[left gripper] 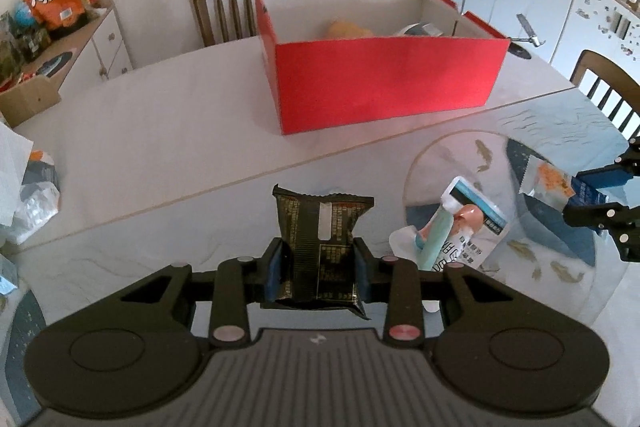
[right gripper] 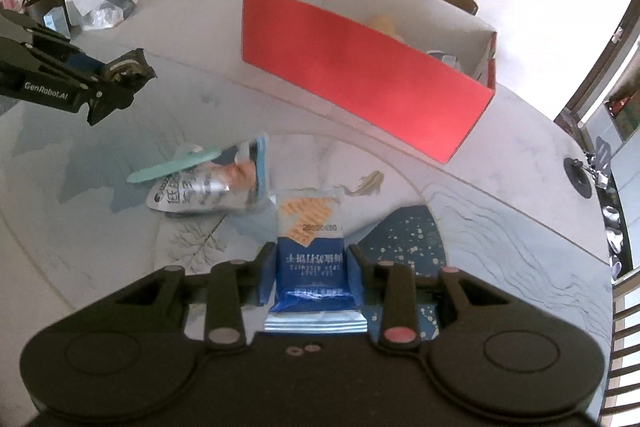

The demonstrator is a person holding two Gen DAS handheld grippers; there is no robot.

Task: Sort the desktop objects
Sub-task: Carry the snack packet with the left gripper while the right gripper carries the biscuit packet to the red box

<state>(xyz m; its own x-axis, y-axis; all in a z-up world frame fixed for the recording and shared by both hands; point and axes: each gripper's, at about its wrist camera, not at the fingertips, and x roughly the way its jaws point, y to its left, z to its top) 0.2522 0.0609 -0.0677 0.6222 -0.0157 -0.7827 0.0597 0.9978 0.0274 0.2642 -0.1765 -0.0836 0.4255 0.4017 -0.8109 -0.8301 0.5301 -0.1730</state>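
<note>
Both claws grip packets, left claw (left gripper: 318, 259) a dark wrapper (left gripper: 322, 243), right claw (right gripper: 310, 265) blue biscuits (right gripper: 310, 251), likely bound for the red box (left gripper: 380, 83).

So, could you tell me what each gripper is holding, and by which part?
The left gripper pinches the dark snack packet across its lower half. The right gripper grips the blue biscuit packet by its lower sides.
</note>
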